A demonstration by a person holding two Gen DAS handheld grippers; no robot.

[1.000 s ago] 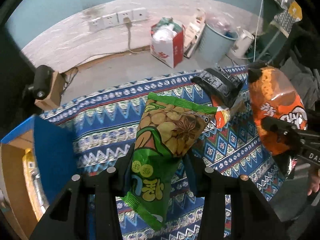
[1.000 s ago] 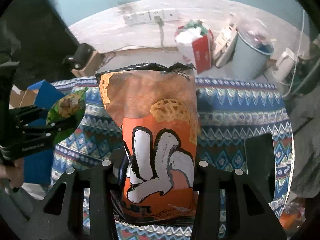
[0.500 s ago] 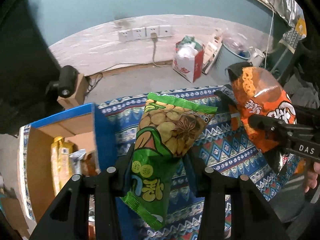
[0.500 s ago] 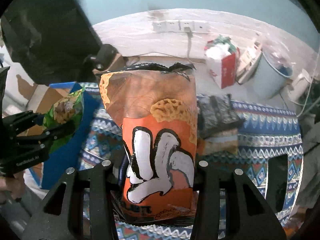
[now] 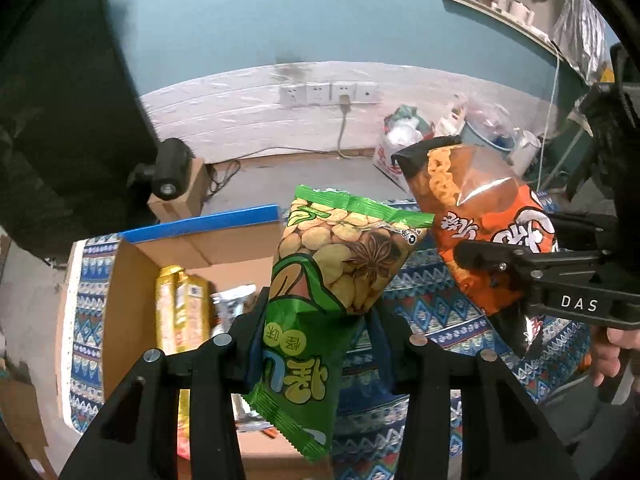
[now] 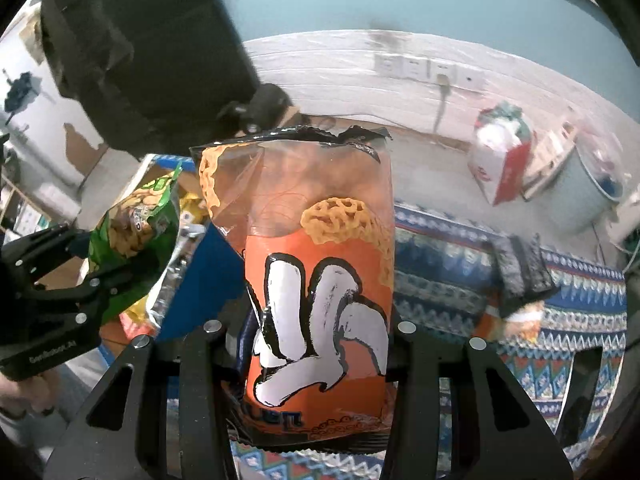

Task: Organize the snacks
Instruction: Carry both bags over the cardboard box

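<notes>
The left gripper (image 5: pixel 316 320) is squeezed tight on a green snack bag (image 5: pixel 324 280). The bag has pictures of beans on it, and it sticks up between the two black fingers. It hangs in the air just beside the cardboard box (image 5: pixel 132 320), a little to the right of the box's open top. The cardboard box has a blue edge and sits on a cloth (image 5: pixel 440 308) with blue zigzag patterns. Inside the box there is a gold packet (image 5: pixel 180 308) standing near the far wall, and a silver packet (image 5: pixel 232 304) lies right beside it. The right gripper (image 6: pixel 320 344) is squeezed tight on an orange snack bag (image 6: pixel 320 280). This bag has big white letters and round crunchy puffs drawn on it. It is also up in the air, to the right of the box and close to the green bag, but the two bags are not touching. A person's hand (image 5: pixel 612 352) holds the handle of the right gripper. Farther right of the box, a dark snack packet (image 6: pixel 520 268) lies flat on the cloth. Behind the box, across the floor, a row of white wall sockets (image 5: pixel 328 94) is on the wall, with one cord plugged in. A red and white bag (image 5: pixel 392 148) sits on the floor, well away from the box.
</notes>
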